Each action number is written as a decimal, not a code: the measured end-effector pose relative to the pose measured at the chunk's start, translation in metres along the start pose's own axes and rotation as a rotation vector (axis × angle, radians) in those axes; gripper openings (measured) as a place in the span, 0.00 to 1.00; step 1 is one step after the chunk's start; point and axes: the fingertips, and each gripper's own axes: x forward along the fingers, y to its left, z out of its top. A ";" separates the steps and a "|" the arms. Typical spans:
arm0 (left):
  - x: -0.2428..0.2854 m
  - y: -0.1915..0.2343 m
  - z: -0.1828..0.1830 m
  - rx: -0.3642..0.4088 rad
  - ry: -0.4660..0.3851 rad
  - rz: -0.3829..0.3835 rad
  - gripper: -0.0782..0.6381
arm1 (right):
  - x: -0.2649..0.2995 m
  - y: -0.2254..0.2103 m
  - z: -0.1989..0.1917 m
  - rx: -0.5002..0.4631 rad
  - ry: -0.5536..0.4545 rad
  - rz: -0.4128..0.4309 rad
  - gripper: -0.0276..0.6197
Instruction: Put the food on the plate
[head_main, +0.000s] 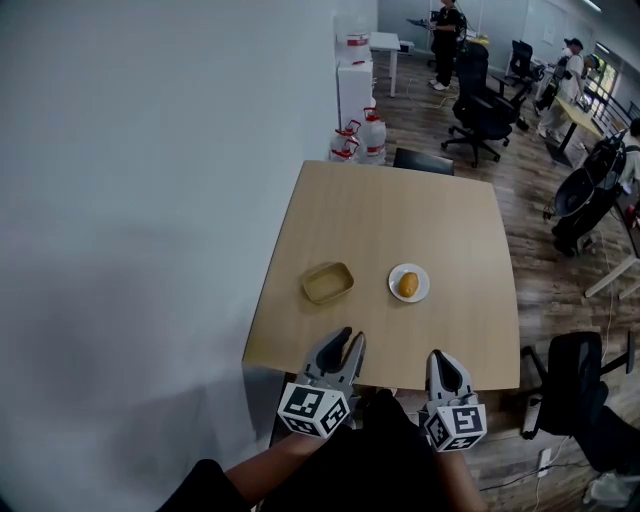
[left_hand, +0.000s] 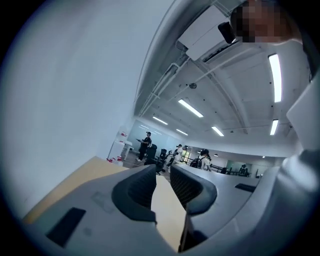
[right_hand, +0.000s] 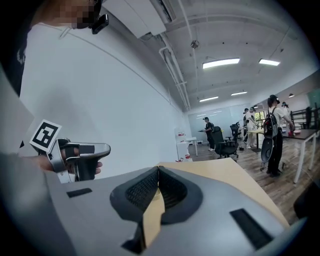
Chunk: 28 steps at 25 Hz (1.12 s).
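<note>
Left gripper (head_main: 348, 338) slightly parted, empty; right gripper (head_main: 437, 357) closed, empty; potato-like food (head_main: 408, 285) on plate (head_main: 394, 280) mid-frame; careless reach could knock it off.

Golden-brown food (head_main: 408, 285), white plate (head_main: 423, 280), tan bowl (head_main: 327, 284), pale wooden table (head_main: 400, 215)

I note: brown oval food piece (head_main: 408, 285) lies on small round white plate (head_main: 394, 290), mid light wooden table (head_main: 400, 205). Left of plate, apart: shallow tan rectangular tray (head_main: 328, 283). Along table's left edge: pale wall (head_main: 150, 200).
</note>
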 end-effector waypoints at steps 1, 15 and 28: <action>-0.004 0.004 -0.002 0.019 0.008 0.018 0.22 | 0.000 0.004 0.003 -0.003 -0.004 0.006 0.14; -0.032 0.011 -0.005 0.203 0.046 0.071 0.13 | -0.009 0.017 0.018 -0.059 -0.031 -0.016 0.14; -0.015 0.000 -0.008 0.211 0.068 0.017 0.13 | -0.003 0.016 0.025 -0.133 -0.024 -0.007 0.14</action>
